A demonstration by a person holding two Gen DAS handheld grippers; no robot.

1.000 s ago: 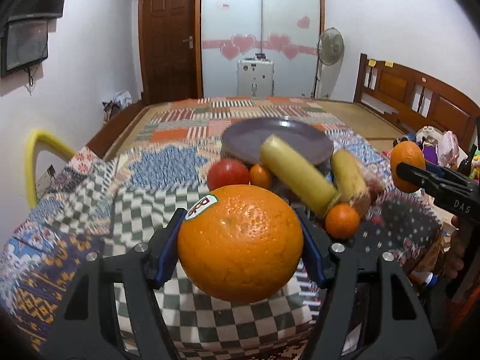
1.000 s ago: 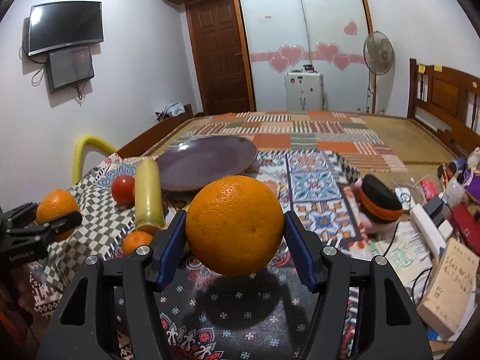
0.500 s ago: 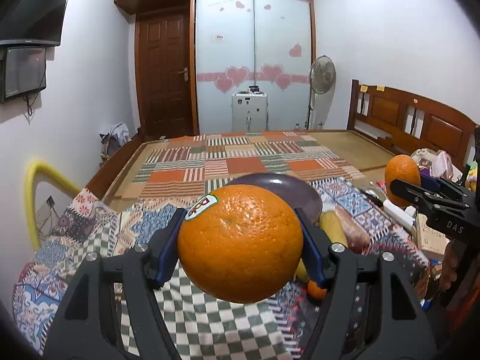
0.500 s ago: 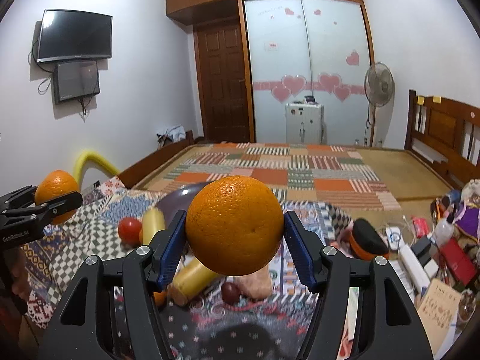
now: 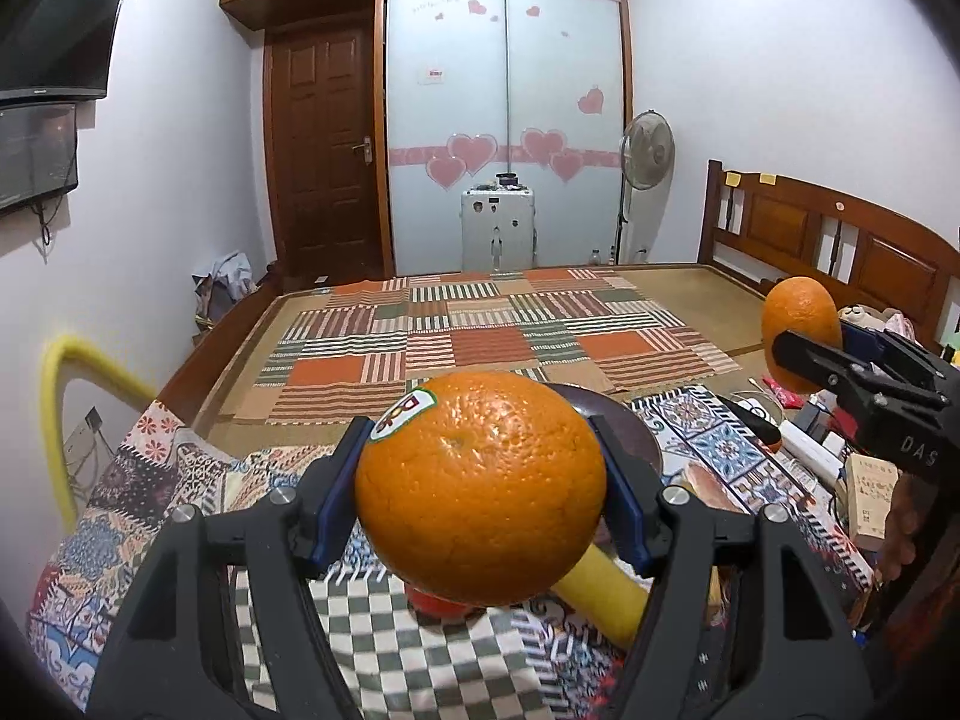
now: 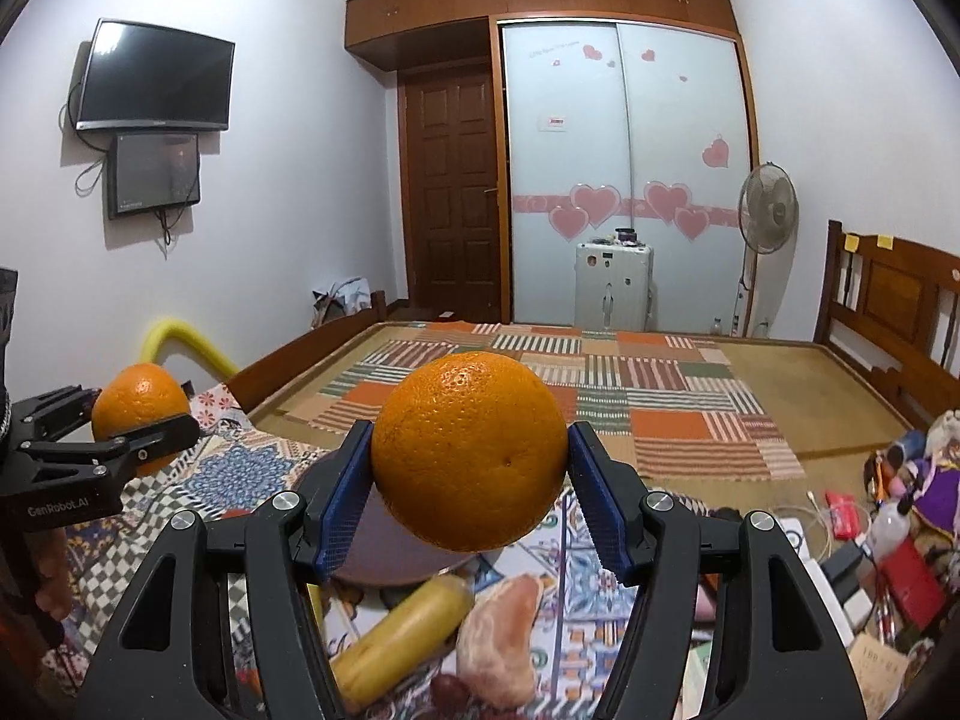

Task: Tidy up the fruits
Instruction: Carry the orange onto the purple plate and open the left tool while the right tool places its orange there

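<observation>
- L gripper (image 5: pixel 480 492): blue pads clamped on stickered orange (image 5: pixel 480 483), held in air above checkered cloth (image 5: pixel 408 648).
- R gripper (image 6: pixel 471 480): pads clamped on plain orange (image 6: pixel 471 450), held in air above dark plate (image 6: pixel 384 558).
- Below, on patterned cloth: yellow banana-like fruit (image 6: pixel 402 636), pinkish fruit (image 6: pixel 498 642), touching side by side.
- Red fruit (image 5: pixel 435 603) mostly hidden under stickered orange.
</observation>
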